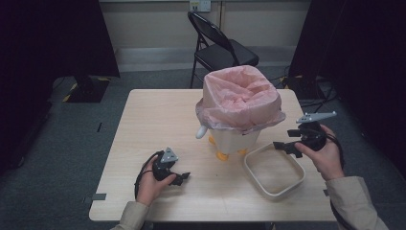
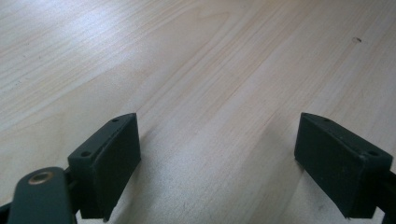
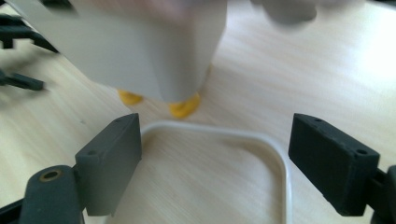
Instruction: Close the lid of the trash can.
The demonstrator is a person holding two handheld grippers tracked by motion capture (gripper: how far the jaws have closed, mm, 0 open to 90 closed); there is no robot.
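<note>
A pale wood-grain square table (image 1: pixel 158 120) carries everything. Just past its centre toward 1 o'clock stands a small white bin on orange feet (image 1: pixel 234 140), lined with a pink plastic bag (image 1: pixel 239 96) that billows over its top. Just beside the bin, at about 4 o'clock from the table's centre, a white rounded-square frame ring (image 1: pixel 274 171) lies flat on the wood. The left half of the tabletop, from 7 to 11 o'clock, shows bare grain.
</note>
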